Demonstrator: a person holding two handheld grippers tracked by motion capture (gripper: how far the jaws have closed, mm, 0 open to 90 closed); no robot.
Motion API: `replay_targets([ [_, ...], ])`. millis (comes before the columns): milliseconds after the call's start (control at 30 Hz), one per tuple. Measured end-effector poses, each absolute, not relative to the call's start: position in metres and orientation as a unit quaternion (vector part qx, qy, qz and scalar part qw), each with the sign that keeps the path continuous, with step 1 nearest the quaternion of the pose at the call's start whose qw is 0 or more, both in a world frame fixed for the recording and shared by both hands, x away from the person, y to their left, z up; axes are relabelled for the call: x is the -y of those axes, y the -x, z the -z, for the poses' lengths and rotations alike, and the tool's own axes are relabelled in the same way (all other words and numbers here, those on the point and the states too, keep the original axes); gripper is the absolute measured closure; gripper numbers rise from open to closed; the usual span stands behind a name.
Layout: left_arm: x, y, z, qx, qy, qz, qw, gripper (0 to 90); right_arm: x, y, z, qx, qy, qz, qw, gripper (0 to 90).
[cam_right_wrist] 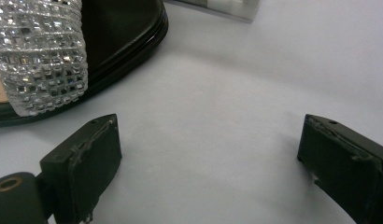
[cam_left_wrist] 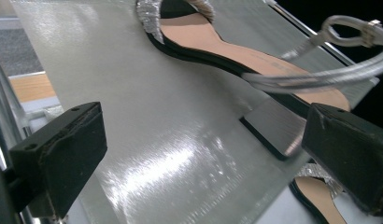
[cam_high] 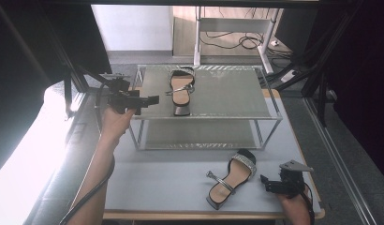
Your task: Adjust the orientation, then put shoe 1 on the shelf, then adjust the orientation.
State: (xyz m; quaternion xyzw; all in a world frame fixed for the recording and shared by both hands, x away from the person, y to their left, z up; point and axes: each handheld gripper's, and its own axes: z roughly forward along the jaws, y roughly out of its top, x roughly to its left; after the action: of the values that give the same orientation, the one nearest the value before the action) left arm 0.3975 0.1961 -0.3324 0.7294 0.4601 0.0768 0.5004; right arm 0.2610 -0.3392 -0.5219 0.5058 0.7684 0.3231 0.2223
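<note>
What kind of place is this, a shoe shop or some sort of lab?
Probably a lab or recording workspace, not a shop: a bare table hemmed by dark curtains, loose cables on the floor, and one small metal shoe rack holding a single sandal.

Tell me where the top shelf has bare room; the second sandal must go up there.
Free: the top shelf right of the shelved sandal, out to the rack's right rail. Left of it, a narrower strip, crowded by the left gripper.

Black curtains (cam_high: pixel 363 70) flank a white wall (cam_high: pixel 131 28) and cabled floor (cam_high: pixel 227 44).
</note>
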Motion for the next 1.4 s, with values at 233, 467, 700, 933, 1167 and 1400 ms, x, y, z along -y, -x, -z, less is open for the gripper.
replay_targets([
  [233, -0.191, -0.377, 0.338, -0.441, -0.737, -0.079, 0.506, 0.5, 0.339, -0.261, 0.522, -0.768, -0.506, -0.323, 0.222, 5.5],
  [467, -0.186, -0.359, 0.344, -0.427, -0.743, -0.081, 0.509, 0.8, 0.339, -0.261, 0.522, -0.768, -0.506, -0.323, 0.222, 5.5],
  [700, -0.179, -0.346, 0.352, -0.417, -0.75, -0.085, 0.507, 0.9, 0.339, -0.261, 0.522, -0.769, -0.506, -0.323, 0.222, 5.6],
  [933, -0.178, -0.333, 0.357, -0.413, -0.744, -0.1, 0.515, 1.4, 0.339, -0.261, 0.522, -0.769, -0.506, -0.323, 0.222, 5.6],
  [1167, -0.175, -0.318, 0.356, -0.402, -0.748, -0.092, 0.52, 1.8, 0.339, -0.261, 0.522, -0.769, -0.506, -0.322, 0.222, 5.6],
  [1400, -0.174, -0.309, 0.362, -0.398, -0.751, -0.086, 0.52, 1.9, 0.339, -0.261, 0.522, -0.769, -0.505, -0.322, 0.223, 5.6],
])
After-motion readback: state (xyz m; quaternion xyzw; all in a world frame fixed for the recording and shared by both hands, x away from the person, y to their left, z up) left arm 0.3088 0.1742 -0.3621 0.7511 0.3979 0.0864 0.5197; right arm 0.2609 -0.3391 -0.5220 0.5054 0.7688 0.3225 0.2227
